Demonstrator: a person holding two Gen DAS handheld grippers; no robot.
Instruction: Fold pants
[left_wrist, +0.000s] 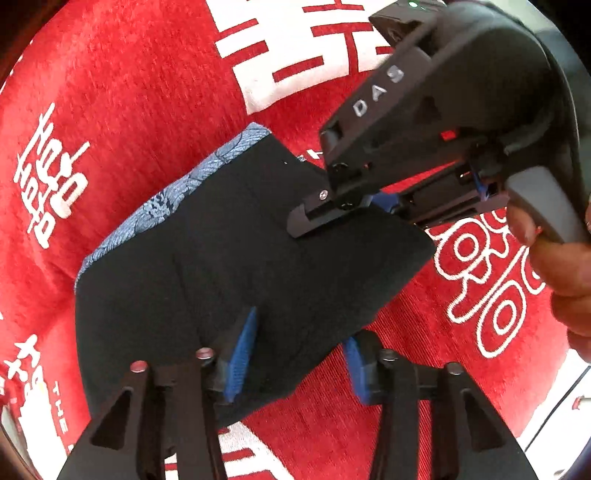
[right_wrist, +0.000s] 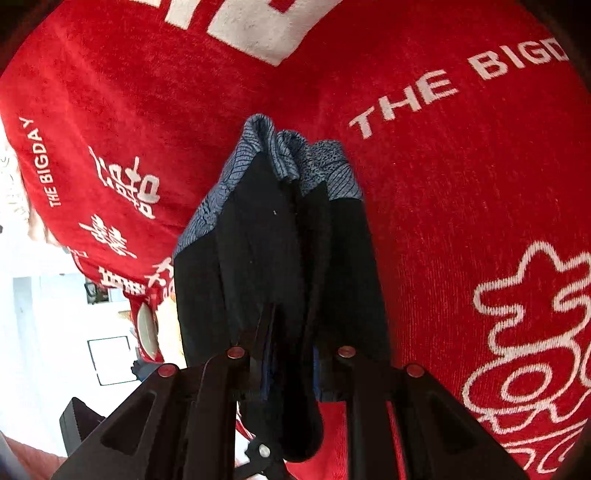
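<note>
The pants (left_wrist: 229, 258) are black with a blue patterned band and lie folded in a thick stack on the red cloth. My left gripper (left_wrist: 299, 354) is open, its blue pads astride the near edge of the stack, one pad on top of the fabric. My right gripper (left_wrist: 354, 210) shows in the left wrist view at the stack's far right edge, its fingers closed on the fabric. In the right wrist view the pants (right_wrist: 280, 240) hang from between the right gripper's fingers (right_wrist: 291, 373).
A red cloth (left_wrist: 147, 110) with white characters and the words "THE BIGDAY" (right_wrist: 454, 85) covers the surface. Its edge and a white floor show at the left of the right wrist view (right_wrist: 55, 295). A hand (left_wrist: 554, 258) holds the right gripper's handle.
</note>
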